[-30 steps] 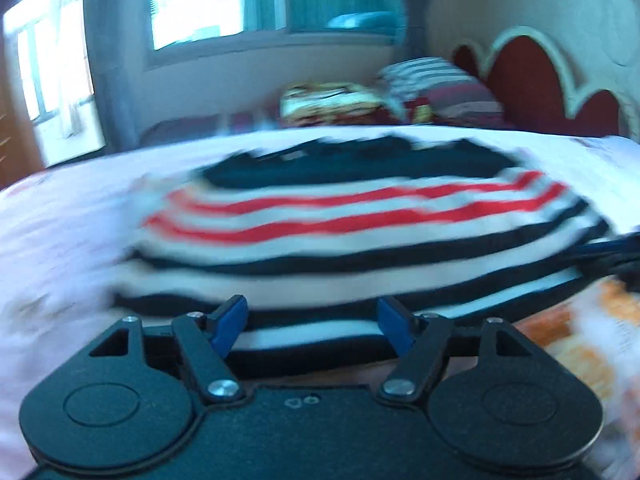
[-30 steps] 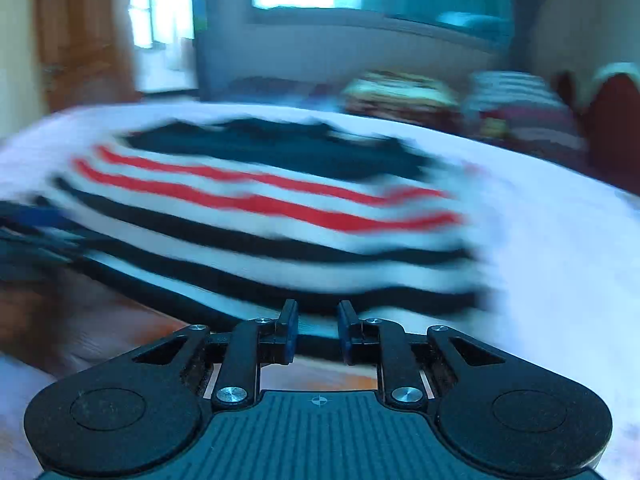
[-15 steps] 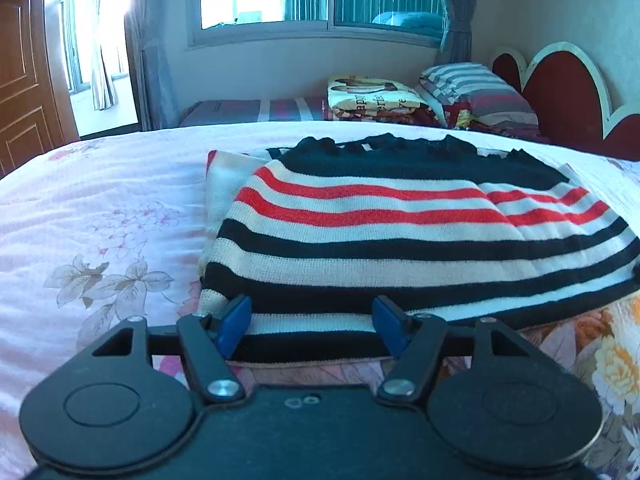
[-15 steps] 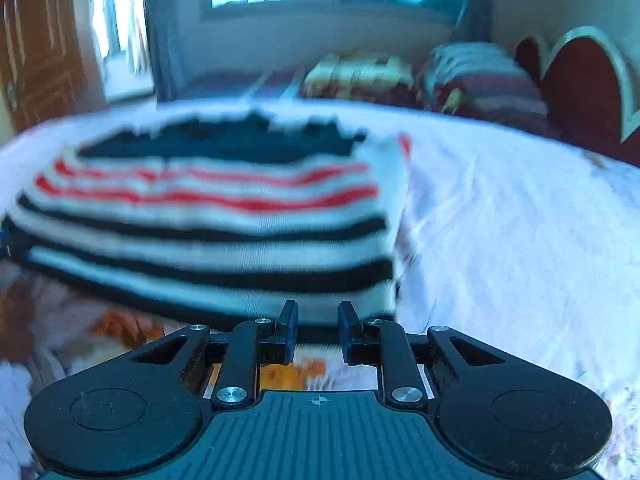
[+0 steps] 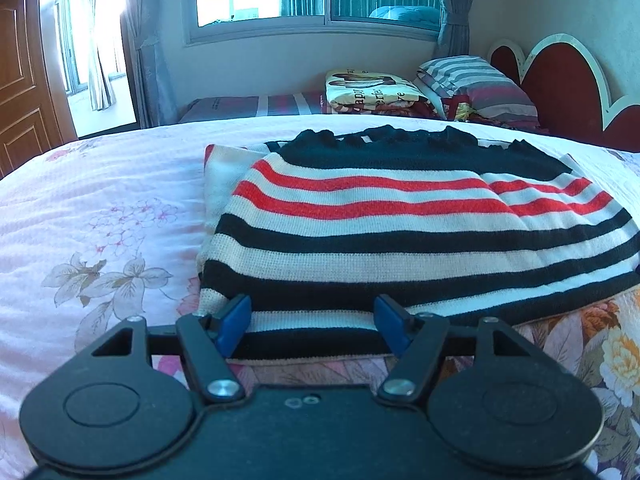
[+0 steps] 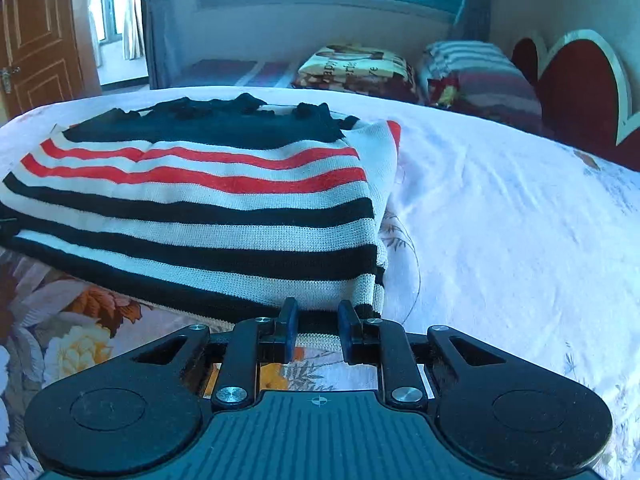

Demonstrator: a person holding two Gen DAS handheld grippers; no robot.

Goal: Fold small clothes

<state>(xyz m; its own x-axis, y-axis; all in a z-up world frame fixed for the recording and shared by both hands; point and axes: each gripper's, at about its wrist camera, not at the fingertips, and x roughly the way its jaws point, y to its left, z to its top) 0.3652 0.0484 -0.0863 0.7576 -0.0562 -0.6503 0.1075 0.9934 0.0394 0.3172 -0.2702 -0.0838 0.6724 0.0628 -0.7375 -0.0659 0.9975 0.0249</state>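
The printed cushion [image 5: 370, 90] bears partial lettering, seemingly "appy" and "erfe".

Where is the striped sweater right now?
The striped sweater lies folded on the floral bedspread, directly ahead of both grippers in both wrist views, with pillows beyond it.

sweater [image 5: 400, 236]: ribbed knit cloth, matt, finely textured.
bedsheet [image 5: 100, 208]: soft woven cloth, matt, printed with flowers.
left gripper [image 5: 314, 326]: matt black plastic, blue pads, bright metal screws.
right gripper [image 6: 316, 330]: matt black plastic, ridged base.
door [image 6: 38, 36]: glossy panelled wood.
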